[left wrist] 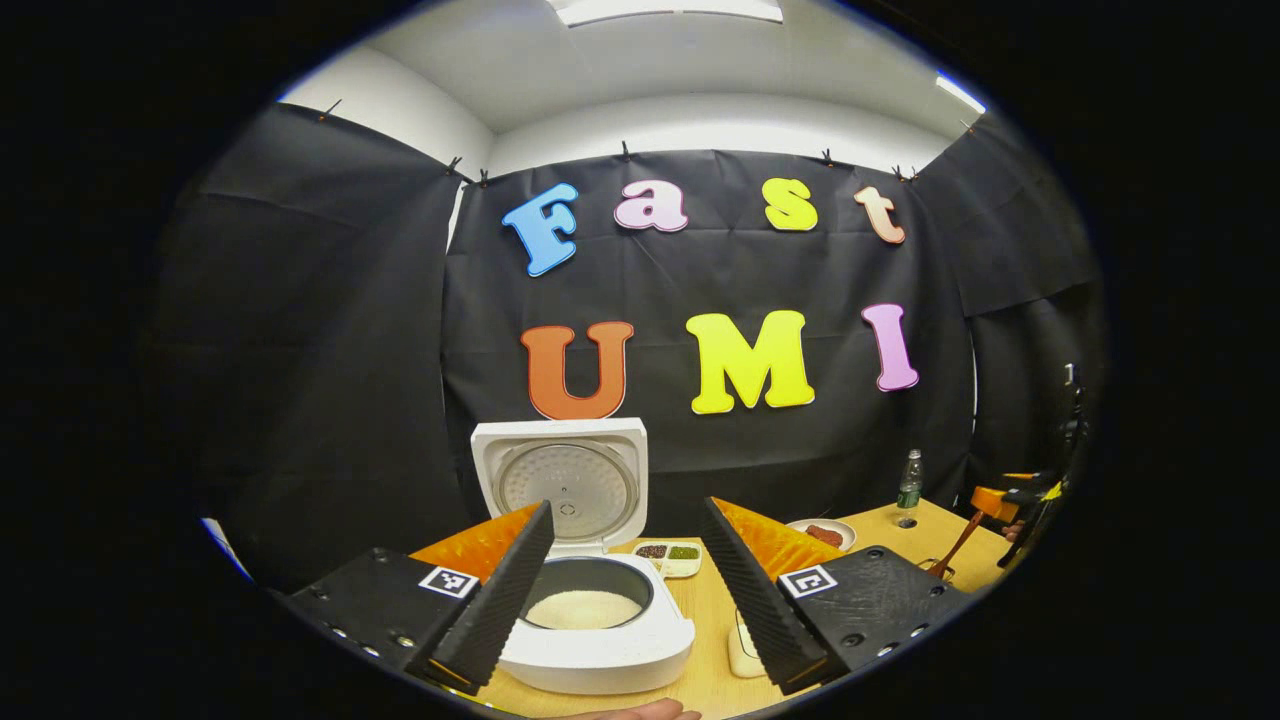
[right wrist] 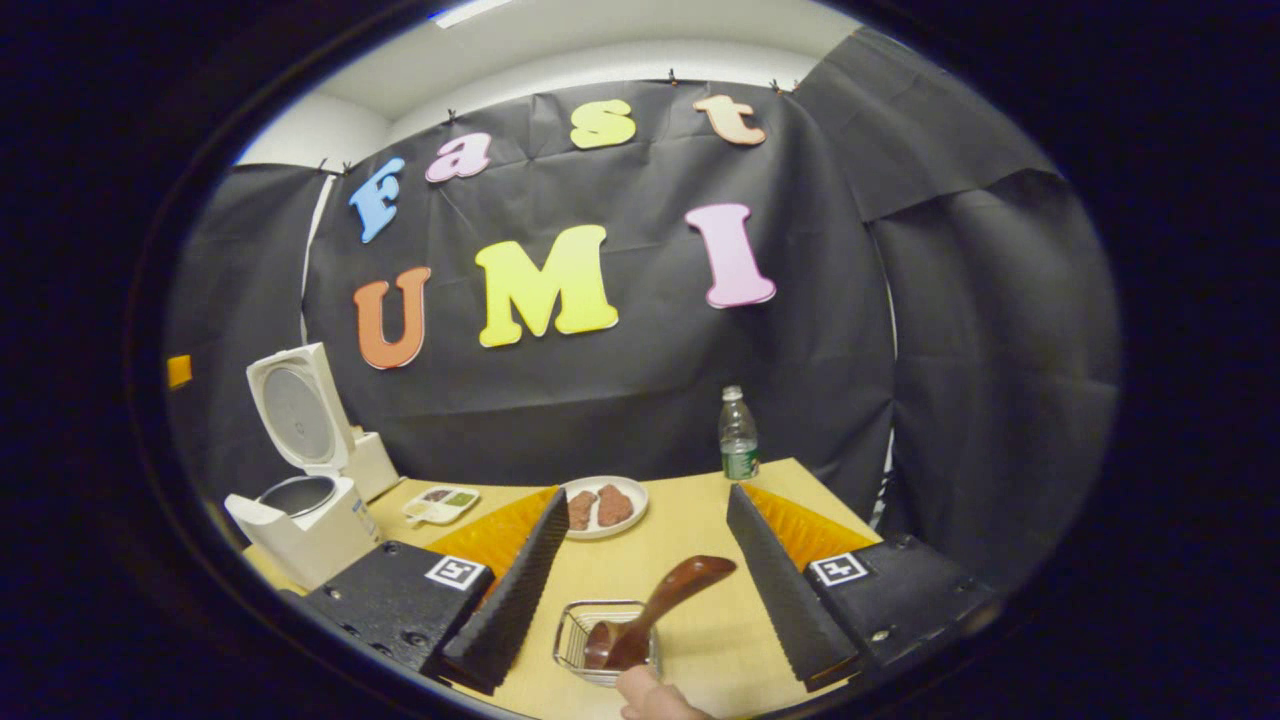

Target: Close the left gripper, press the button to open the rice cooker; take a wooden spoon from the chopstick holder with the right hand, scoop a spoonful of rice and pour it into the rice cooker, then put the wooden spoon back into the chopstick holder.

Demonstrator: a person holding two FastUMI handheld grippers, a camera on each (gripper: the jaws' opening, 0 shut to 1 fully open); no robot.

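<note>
The white rice cooker (left wrist: 598, 640) is sitting lid-up on the wooden bench (right wrist: 690, 540), rice inside. The left gripper (left wrist: 625, 590) is gaping wide, empty. The right gripper (right wrist: 645, 585) is hovering wide open, empty, over the brown wooden spoon (right wrist: 655, 605) standing in the wire chopstick holder (right wrist: 580, 630).

text: none legible | bottle (right wrist: 738, 435) label: too small to read | left gripper (left wrist: 625, 580), right gripper (right wrist: 645, 580): square coded markers, no words

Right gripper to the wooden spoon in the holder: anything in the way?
Nothing visible. The right gripper is open, and the wooden spoon leans in the wire chopstick holder just below the gap between its fingers, handle tilted up to the right. Bare table around it.
</note>
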